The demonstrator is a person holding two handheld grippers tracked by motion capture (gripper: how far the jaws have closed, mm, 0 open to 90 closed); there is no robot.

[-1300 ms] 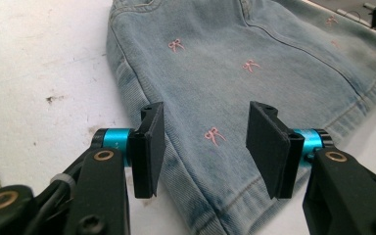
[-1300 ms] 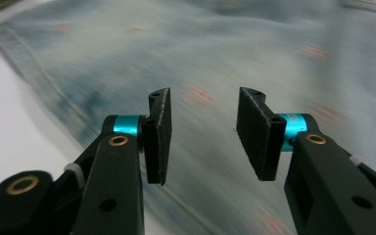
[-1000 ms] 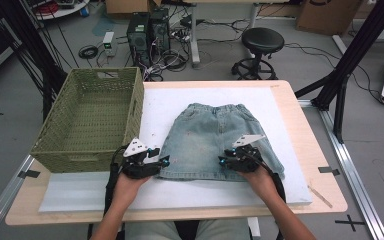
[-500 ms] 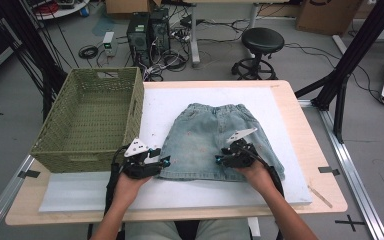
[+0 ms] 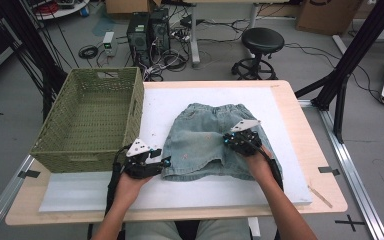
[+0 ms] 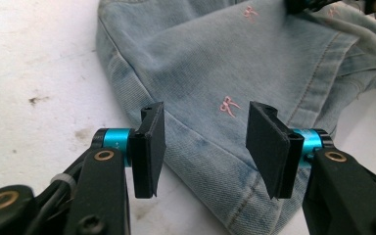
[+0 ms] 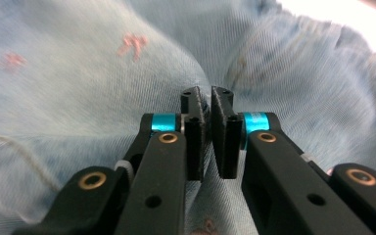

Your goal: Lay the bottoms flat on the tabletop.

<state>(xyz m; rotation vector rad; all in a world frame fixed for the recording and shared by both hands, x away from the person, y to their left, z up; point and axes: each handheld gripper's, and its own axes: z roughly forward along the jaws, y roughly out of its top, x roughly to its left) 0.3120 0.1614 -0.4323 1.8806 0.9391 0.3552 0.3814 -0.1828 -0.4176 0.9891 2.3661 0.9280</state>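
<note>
While I watch from the high view, my forearms come in from the bottom edge. My left gripper (image 5: 147,162) sits low at the lower-left hem corner of the denim shorts (image 5: 207,142), and my right gripper (image 5: 240,140) rests on the right leg of the shorts, angled toward their middle. The shorts lie flat on a white mat (image 5: 155,110) that covers the wooden tabletop (image 5: 305,130), with a green woven basket (image 5: 92,117) just beside them on the left. Beyond the tabletop I see a grey floor, a black stool (image 5: 262,42), computer towers (image 5: 147,30) with tangled cables, and black frame legs.

Along the left gripper (image 6: 205,142) in its own view, the fingers (image 6: 149,147) stand apart, hovering over the hem corner with denim between them but not pressed. Small pink embroidered marks (image 6: 229,105) show on the cloth, and the stained mat lies to the left.

Along the right gripper (image 7: 208,137) in its own view, the fingers (image 7: 193,134) have just been closing and stand nearly together, pinching a raised fold of denim, which puckers toward them.
</note>
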